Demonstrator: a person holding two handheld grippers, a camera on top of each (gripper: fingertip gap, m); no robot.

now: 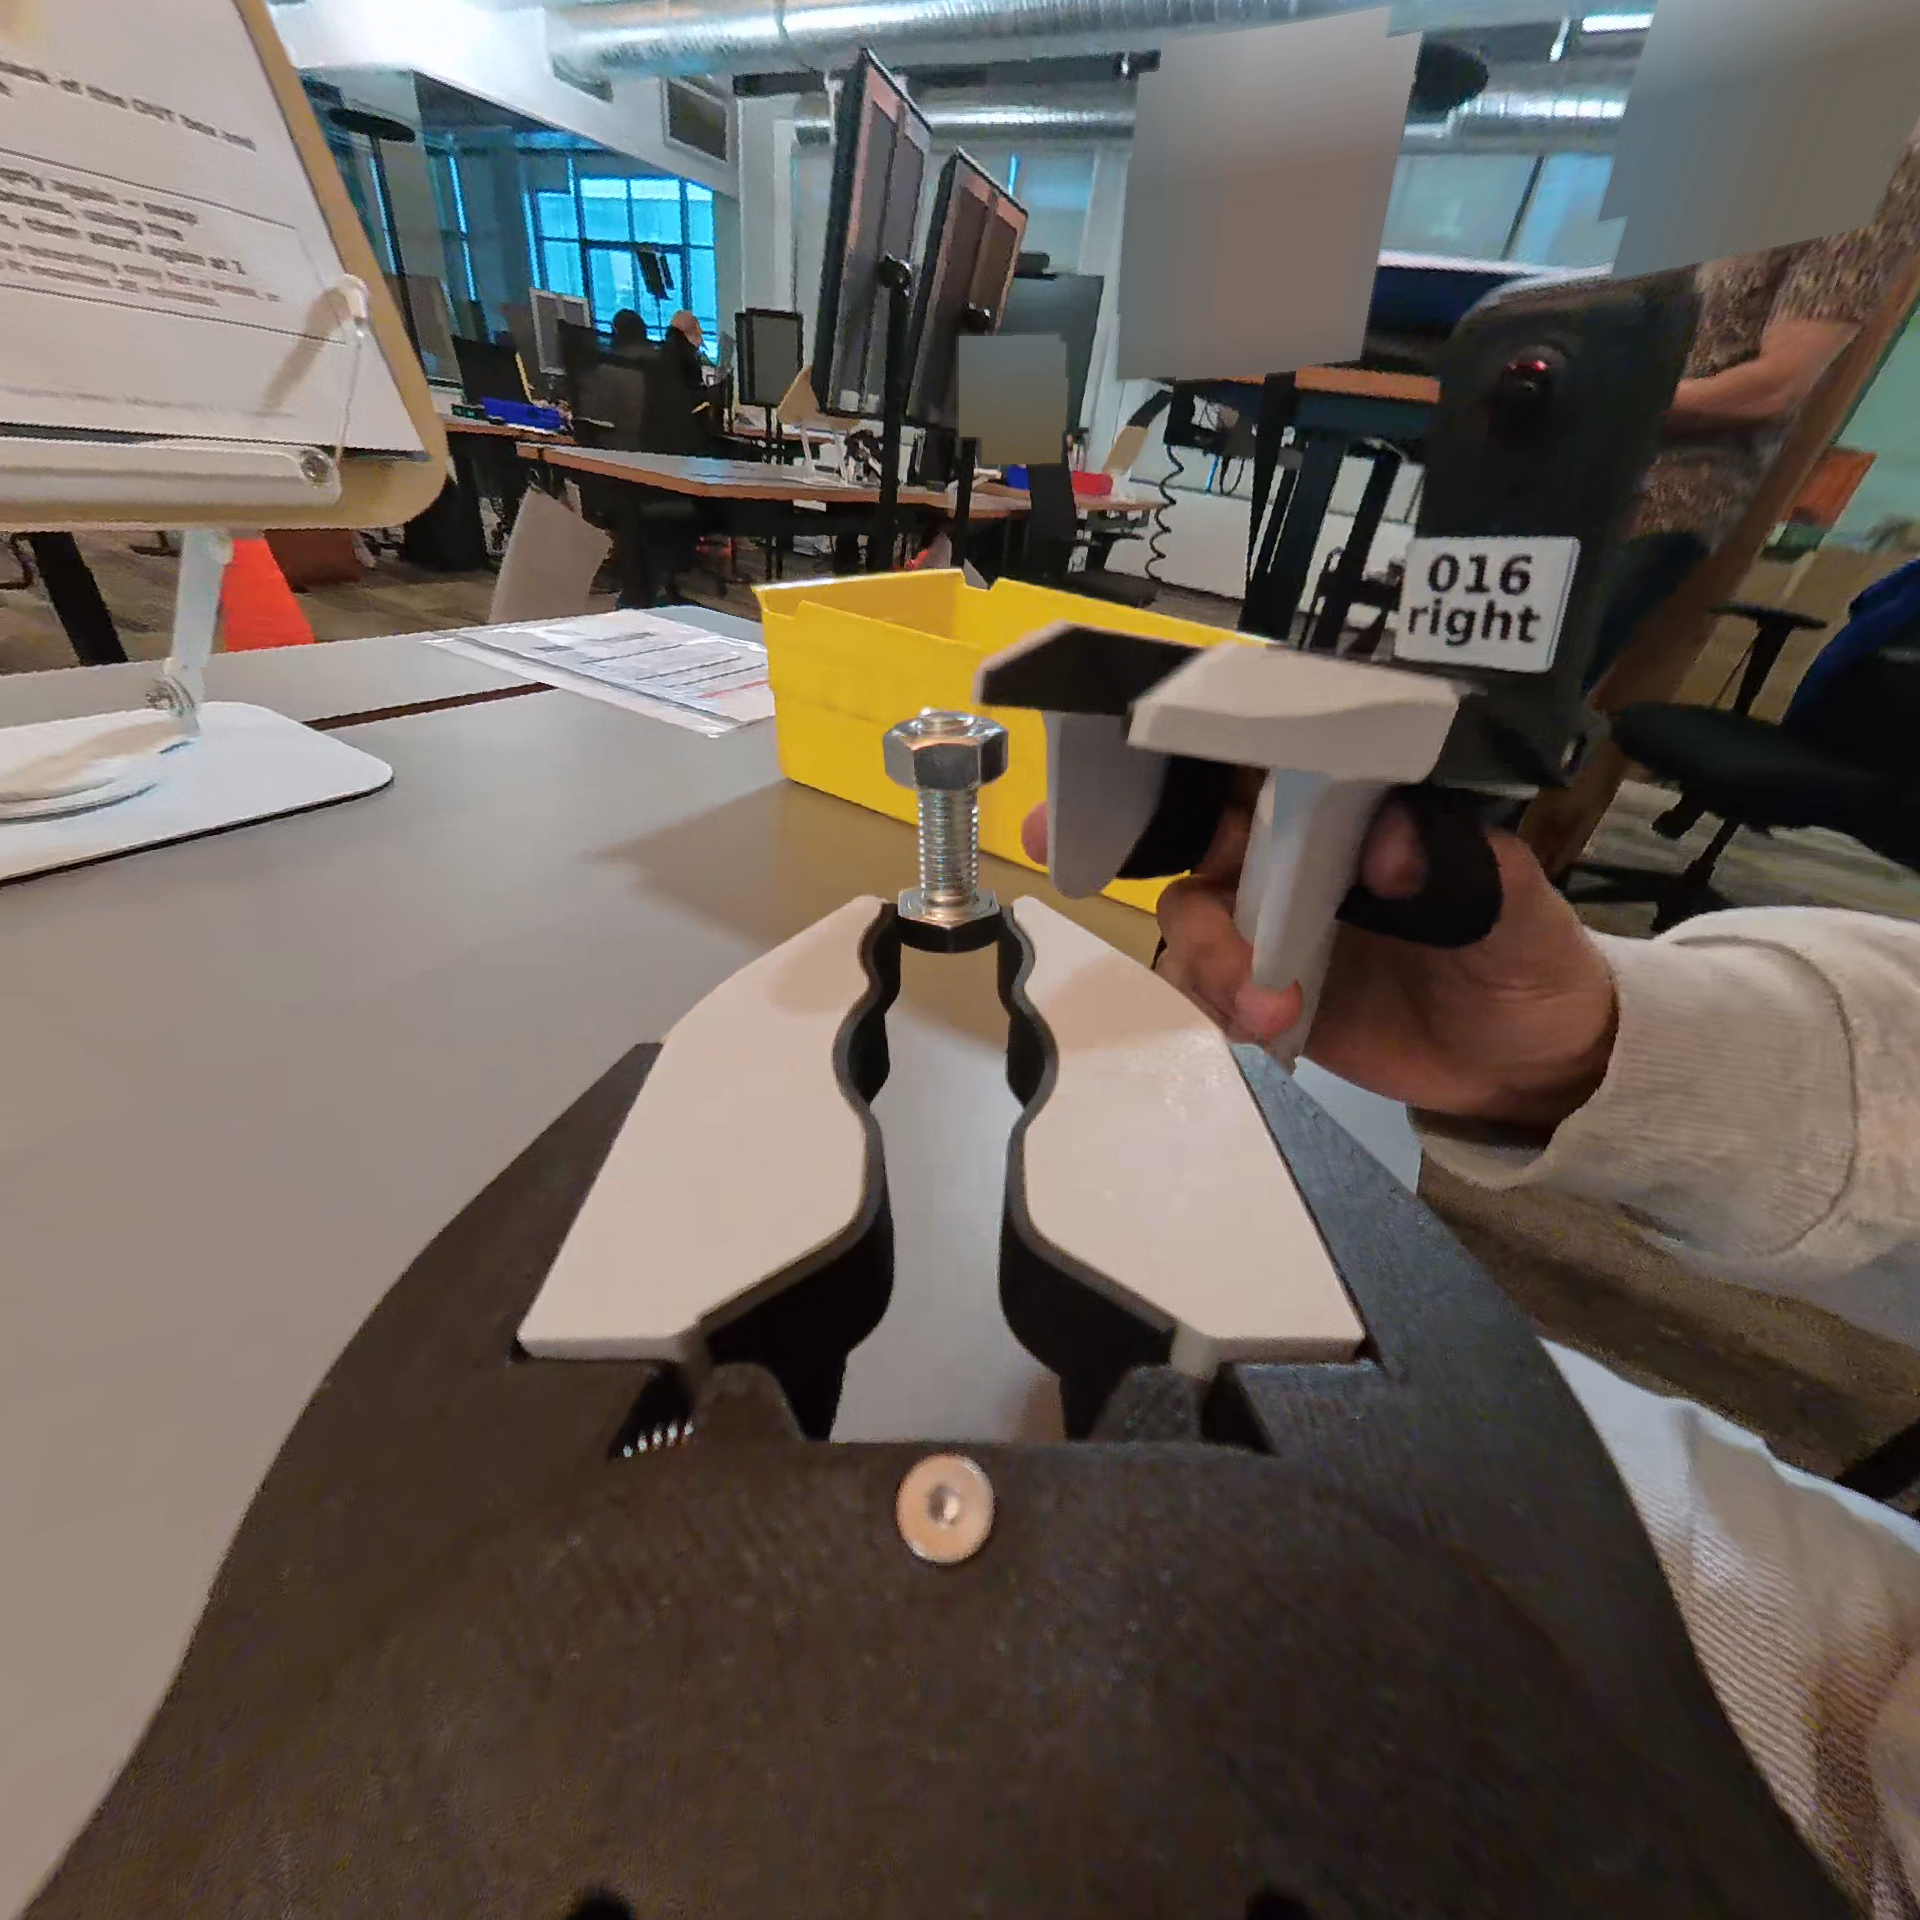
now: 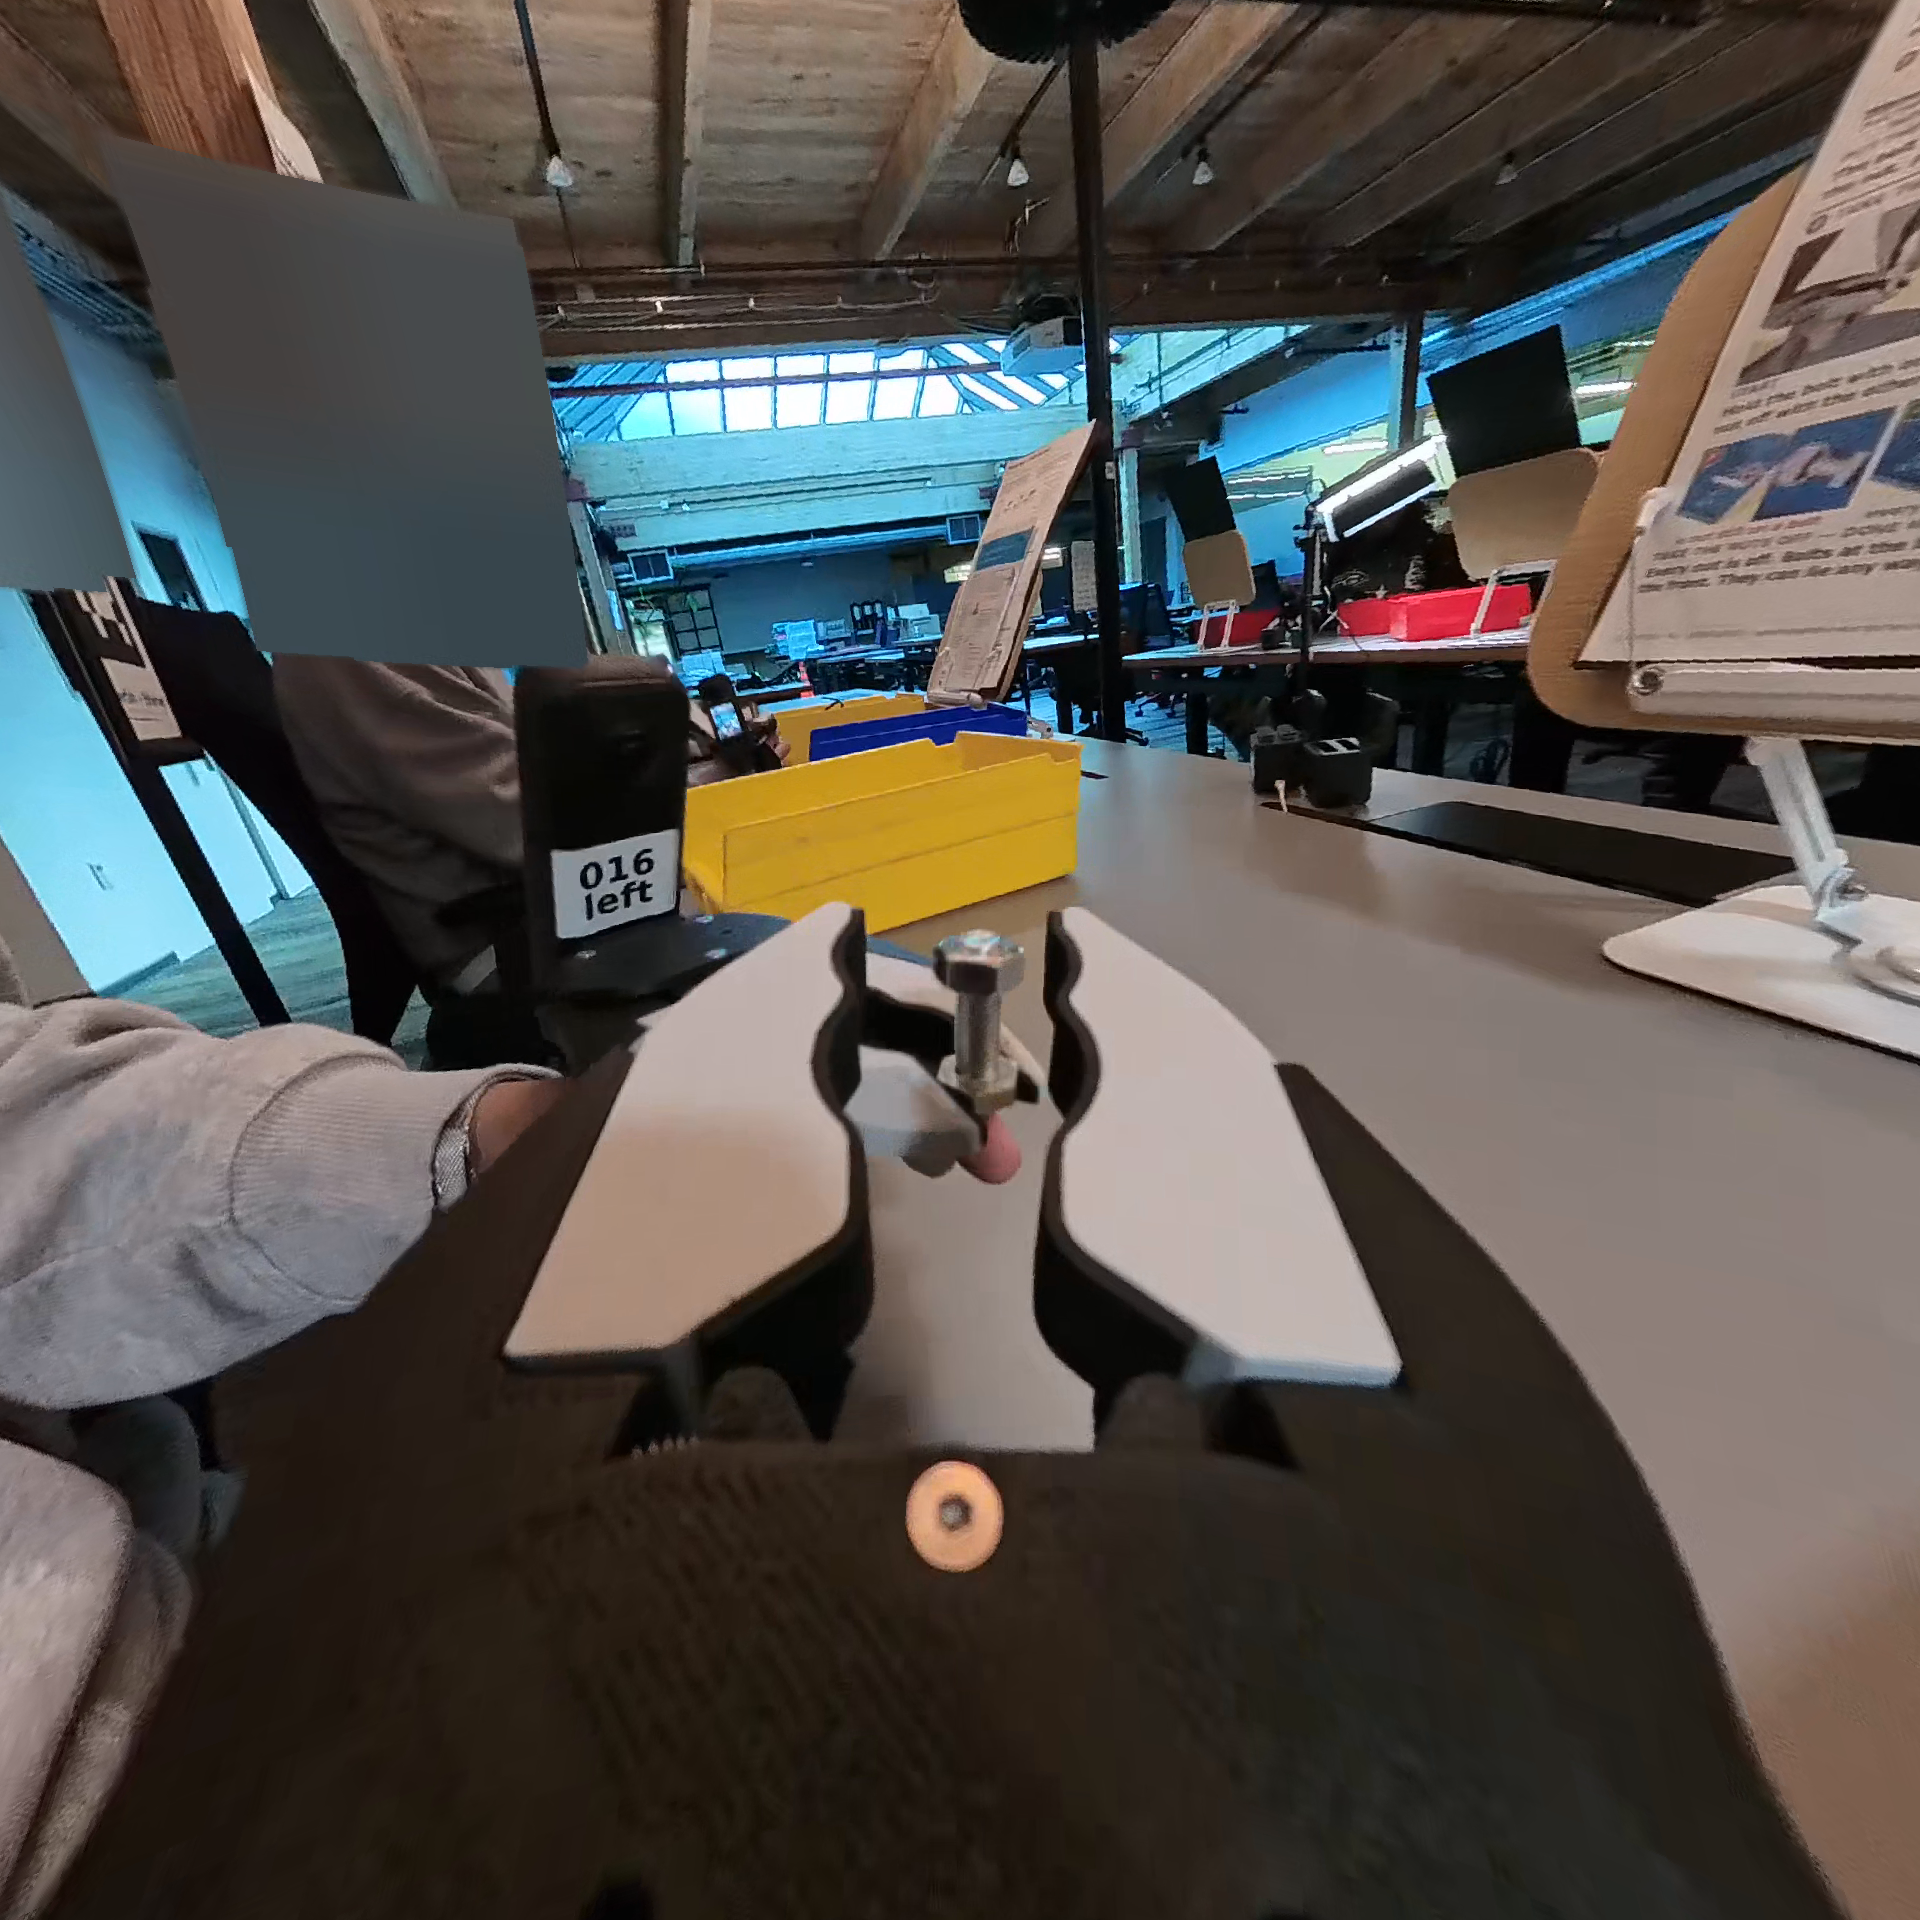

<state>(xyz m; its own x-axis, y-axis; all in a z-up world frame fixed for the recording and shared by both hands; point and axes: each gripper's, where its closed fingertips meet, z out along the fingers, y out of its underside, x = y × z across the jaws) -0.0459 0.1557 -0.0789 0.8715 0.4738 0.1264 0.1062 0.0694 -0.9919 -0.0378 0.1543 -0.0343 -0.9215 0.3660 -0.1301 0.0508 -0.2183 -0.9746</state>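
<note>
A silver bolt (image 1: 945,831) stands upright with a hex nut (image 1: 943,753) at its top end. My left gripper (image 1: 945,920) is shut on the bolt's lower end and holds it above the grey table (image 1: 416,987). My right gripper (image 1: 1049,717), held in a hand (image 1: 1434,997), is level with the nut and just right of it. In the right wrist view, my right gripper (image 2: 951,935) is open. Its fingers (image 2: 727,1122) stand on either side of the bolt (image 2: 977,1039) and nut (image 2: 977,961) without touching them. The left gripper's tips (image 2: 925,1127) clamp the bolt's base there.
A yellow bin (image 1: 894,665) stands on the table behind the bolt, and it also shows in the right wrist view (image 2: 883,831) with a blue bin (image 2: 904,727) behind it. A document stand (image 1: 156,312) on a white base (image 1: 208,769) is at the left. A laminated sheet (image 1: 623,655) lies flat. About 4 cm separates my left fingertips from my right.
</note>
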